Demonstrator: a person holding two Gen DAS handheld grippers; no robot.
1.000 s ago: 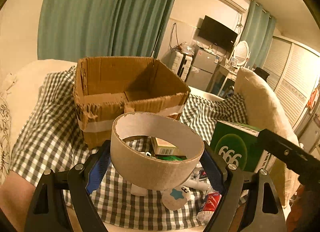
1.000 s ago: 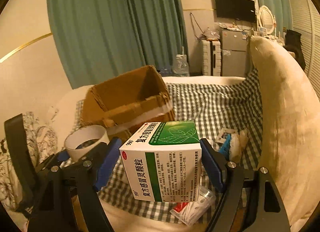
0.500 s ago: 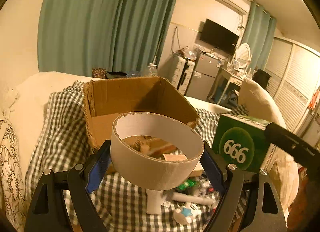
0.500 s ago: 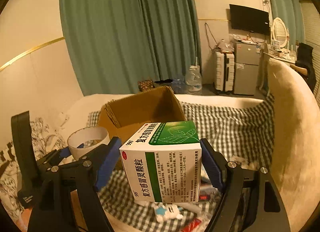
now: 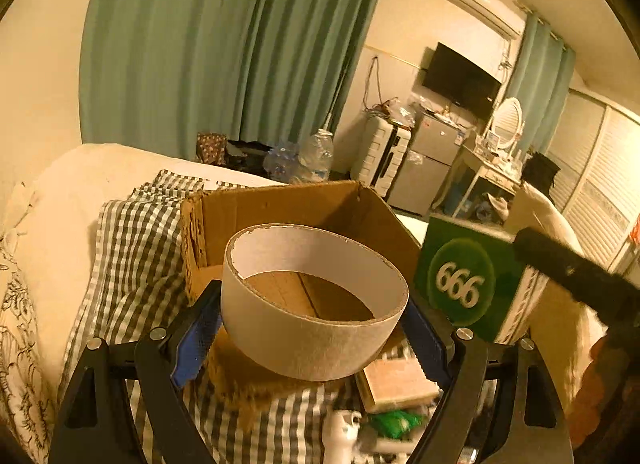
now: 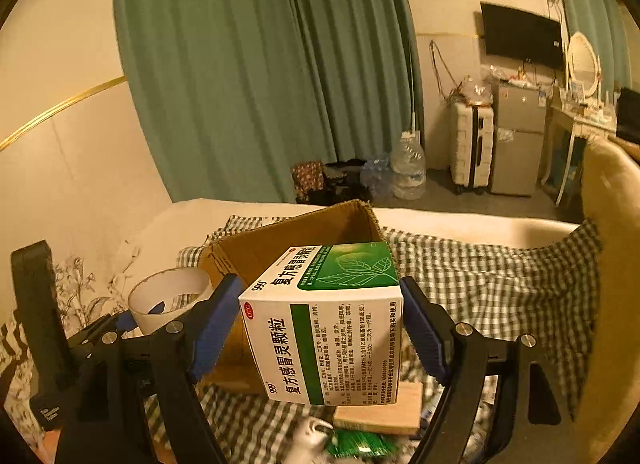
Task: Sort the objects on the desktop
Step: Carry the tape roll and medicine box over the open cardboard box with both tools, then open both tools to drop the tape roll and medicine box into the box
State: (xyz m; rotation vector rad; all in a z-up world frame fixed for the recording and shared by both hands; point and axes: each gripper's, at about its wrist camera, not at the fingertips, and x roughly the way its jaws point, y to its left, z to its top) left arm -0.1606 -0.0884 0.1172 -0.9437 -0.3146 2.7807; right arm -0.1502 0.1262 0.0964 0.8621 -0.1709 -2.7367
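My left gripper (image 5: 314, 324) is shut on a wide cardboard tape ring (image 5: 308, 340) and holds it up in front of the open cardboard box (image 5: 280, 203). My right gripper (image 6: 322, 328) is shut on a green and white medicine box (image 6: 328, 324), also raised before the cardboard box (image 6: 296, 236). The medicine box shows at the right of the left wrist view (image 5: 464, 284). The tape ring shows at the left of the right wrist view (image 6: 168, 298).
The cardboard box stands on a checked cloth (image 6: 480, 276) over a bed. Below the grippers lie a small tan box (image 5: 396, 382), a green packet (image 6: 356, 444) and a white item (image 5: 340, 432). A pale cushion (image 6: 612, 264) stands at the right.
Both grippers have risen and moved toward the cardboard box with their loads. The box now sits lower and closer in both views, and its inside shows through the ring.
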